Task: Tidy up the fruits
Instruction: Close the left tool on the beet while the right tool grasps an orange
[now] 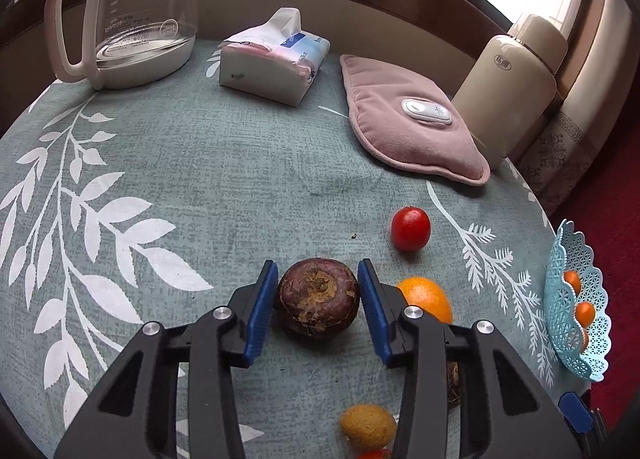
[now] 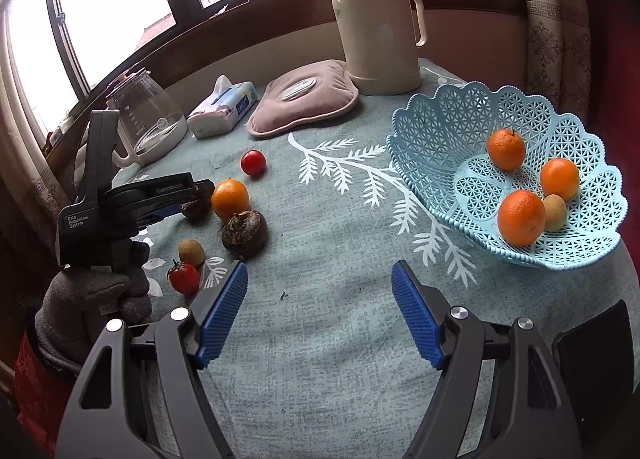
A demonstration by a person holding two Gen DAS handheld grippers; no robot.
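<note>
A dark purple-brown water chestnut [image 1: 318, 301] rests on the tablecloth, and my left gripper [image 1: 318, 273] is shut on it, one blue pad against each side. The right wrist view shows this left gripper [image 2: 196, 199] at the left, held by a gloved hand [image 2: 92, 291]. Around it lie an orange [image 1: 426, 297], a red tomato [image 1: 411, 228], a yellow-brown fruit [image 1: 368, 425] and a second water chestnut [image 2: 245, 233]. My right gripper [image 2: 320, 299] is open over bare cloth. The blue lattice basket [image 2: 440, 107] holds three oranges and one small yellowish fruit.
At the back of the table stand a glass kettle [image 1: 132, 15], a tissue pack [image 1: 272, 59], a pink heating pad [image 1: 408, 123] and a cream thermos [image 1: 516, 87]. Another tomato [image 2: 184, 277] lies near the table's front left. The basket [image 1: 576, 299] sits at the right edge.
</note>
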